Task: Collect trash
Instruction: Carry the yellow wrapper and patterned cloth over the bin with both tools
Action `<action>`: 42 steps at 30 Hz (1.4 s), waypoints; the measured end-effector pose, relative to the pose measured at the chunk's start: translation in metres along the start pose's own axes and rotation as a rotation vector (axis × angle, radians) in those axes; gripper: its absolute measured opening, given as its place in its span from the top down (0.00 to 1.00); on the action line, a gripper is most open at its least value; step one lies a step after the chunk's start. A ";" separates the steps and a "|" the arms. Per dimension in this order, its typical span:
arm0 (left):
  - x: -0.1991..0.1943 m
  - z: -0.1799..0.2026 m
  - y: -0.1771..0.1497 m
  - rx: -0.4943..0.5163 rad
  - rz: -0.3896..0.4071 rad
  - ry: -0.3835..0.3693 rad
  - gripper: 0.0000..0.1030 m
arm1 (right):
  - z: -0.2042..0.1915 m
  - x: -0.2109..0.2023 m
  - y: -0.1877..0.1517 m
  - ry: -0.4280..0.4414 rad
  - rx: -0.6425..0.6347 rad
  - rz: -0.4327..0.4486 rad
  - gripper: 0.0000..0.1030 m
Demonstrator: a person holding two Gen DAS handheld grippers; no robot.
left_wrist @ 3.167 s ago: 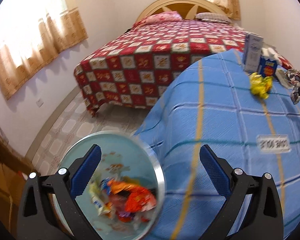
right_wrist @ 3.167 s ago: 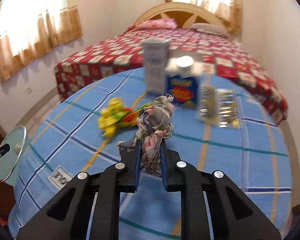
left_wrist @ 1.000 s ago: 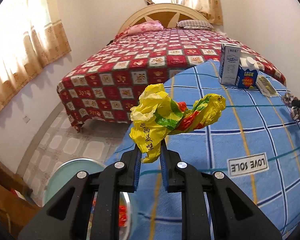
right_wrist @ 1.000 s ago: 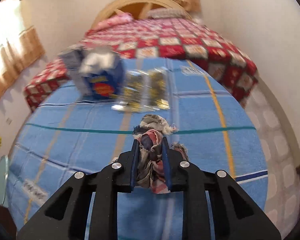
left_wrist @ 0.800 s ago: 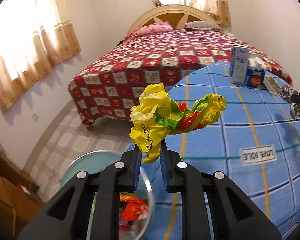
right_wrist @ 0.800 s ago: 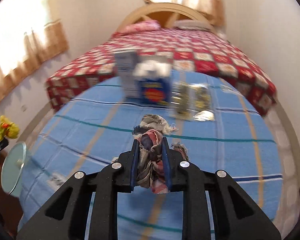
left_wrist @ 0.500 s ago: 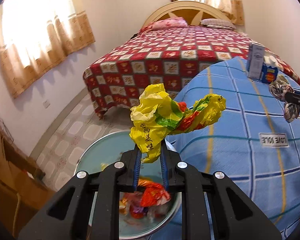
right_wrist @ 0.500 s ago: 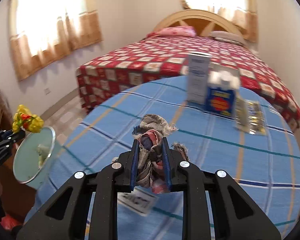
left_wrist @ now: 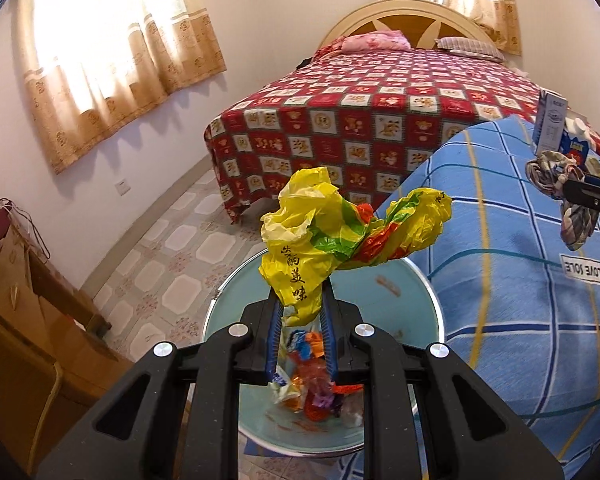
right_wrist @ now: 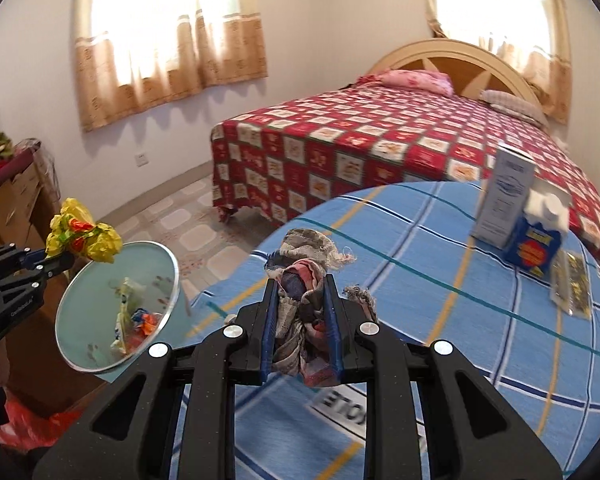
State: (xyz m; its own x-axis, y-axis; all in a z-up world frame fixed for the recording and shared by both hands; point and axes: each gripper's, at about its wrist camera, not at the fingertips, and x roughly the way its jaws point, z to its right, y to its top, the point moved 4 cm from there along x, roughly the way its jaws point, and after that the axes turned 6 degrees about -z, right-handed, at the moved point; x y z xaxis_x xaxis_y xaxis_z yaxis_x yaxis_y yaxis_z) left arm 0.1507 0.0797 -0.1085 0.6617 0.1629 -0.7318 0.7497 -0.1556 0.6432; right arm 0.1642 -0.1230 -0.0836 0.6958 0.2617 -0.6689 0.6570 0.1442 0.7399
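My left gripper is shut on a crumpled yellow plastic bag and holds it above the open teal trash bin, which has several wrappers at its bottom. My right gripper is shut on a wad of patterned rag over the blue checked table. In the right wrist view the bin sits at the left with the yellow bag at its rim. The rag shows at the right in the left wrist view.
A white carton, a blue carton and a clear packet stand on the table's far right. A bed with a red quilt lies behind. A wooden cabinet stands left of the bin.
My left gripper has carried the yellow bag leftward off the table to above the bin. My right gripper has swung left with the rag toward the table's bin-side edge.
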 end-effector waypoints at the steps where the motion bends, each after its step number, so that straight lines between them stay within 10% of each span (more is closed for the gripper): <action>1: 0.000 -0.003 -0.001 -0.002 -0.003 0.004 0.83 | -0.003 0.001 0.001 0.003 -0.006 0.002 0.78; 42: 0.009 -0.078 -0.033 -0.096 -0.044 0.092 0.83 | -0.104 0.040 0.016 0.121 -0.199 -0.027 0.78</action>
State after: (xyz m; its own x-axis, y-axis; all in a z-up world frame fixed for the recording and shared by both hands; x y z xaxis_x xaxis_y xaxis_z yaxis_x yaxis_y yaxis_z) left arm 0.1330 0.1625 -0.1187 0.6229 0.2565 -0.7390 0.7726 -0.0534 0.6327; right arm 0.1724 -0.0113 -0.0905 0.6313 0.3660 -0.6837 0.5961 0.3350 0.7297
